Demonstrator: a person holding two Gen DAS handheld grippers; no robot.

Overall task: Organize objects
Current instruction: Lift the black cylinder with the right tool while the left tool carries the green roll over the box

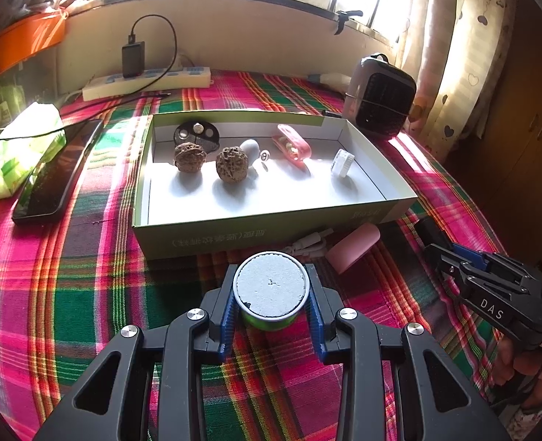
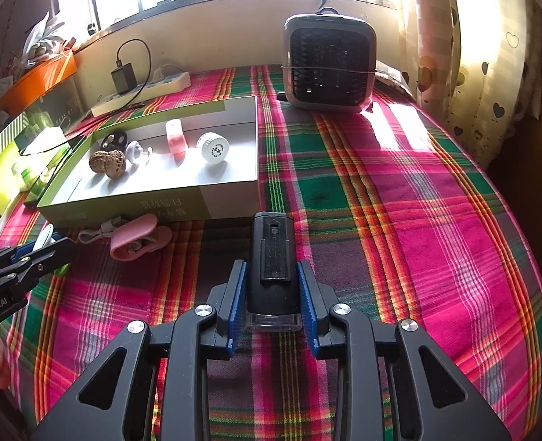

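Note:
My left gripper (image 1: 271, 294) is shut on a small round green tin with a grey lid (image 1: 270, 286), held just above the plaid cloth in front of the open box (image 1: 234, 217). My right gripper (image 2: 271, 286) is shut on a black rectangular device (image 2: 271, 257) with a clear end, to the right of the box (image 2: 230, 198). The box holds two walnuts (image 1: 212, 160), a white round cap (image 1: 341, 161), a pink case (image 1: 293, 144), a black disc (image 1: 196, 133) and a small white piece (image 1: 249, 147). The right gripper also shows in the left wrist view (image 1: 432, 242).
A pink clip-shaped thing (image 1: 351, 251) and a white cable (image 1: 307, 244) lie by the box's front wall. A phone (image 1: 56, 172) and tissue pack (image 1: 17, 150) lie left. A small fan heater (image 2: 329, 62) stands at the back right, a power strip (image 1: 146, 81) at the back.

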